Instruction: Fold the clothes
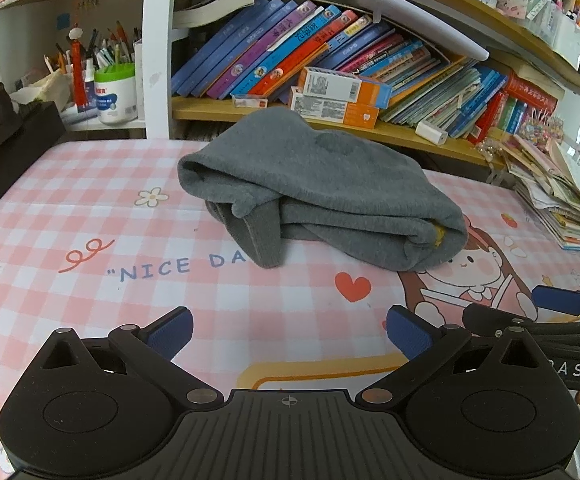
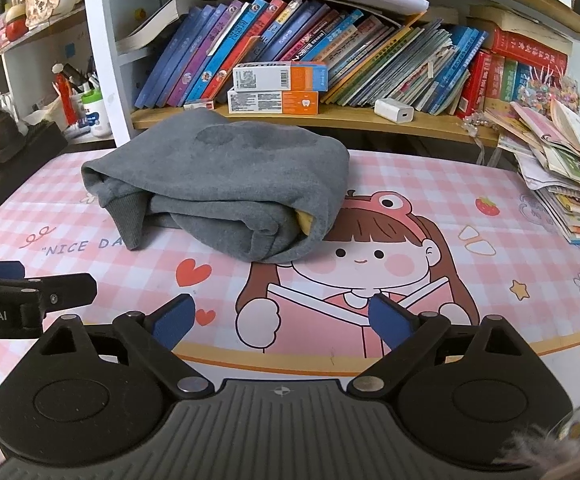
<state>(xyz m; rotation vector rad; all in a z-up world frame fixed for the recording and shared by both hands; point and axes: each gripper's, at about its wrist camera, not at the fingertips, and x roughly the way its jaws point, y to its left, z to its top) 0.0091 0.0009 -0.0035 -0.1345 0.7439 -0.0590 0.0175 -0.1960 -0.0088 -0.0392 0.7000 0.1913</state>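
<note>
A grey sweater (image 1: 314, 188) lies folded in a thick bundle on the pink checked desk mat (image 1: 90, 208), with a ribbed cuff hanging out at its front left. It also shows in the right wrist view (image 2: 226, 184), where a bit of yellow shows inside the fold. My left gripper (image 1: 290, 334) is open and empty, well short of the sweater. My right gripper (image 2: 282, 322) is open and empty too, over the cartoon girl print. Each gripper's fingers show at the edge of the other's view: the right gripper (image 1: 562, 308) and the left gripper (image 2: 10, 284).
A bookshelf (image 2: 330, 116) with slanted books and two small boxes (image 2: 278, 88) runs behind the mat. A messy pile of booklets (image 2: 566, 184) sits at the right. A pen pot and a white jar (image 1: 114, 92) stand at the back left, beside a black box (image 1: 14, 148).
</note>
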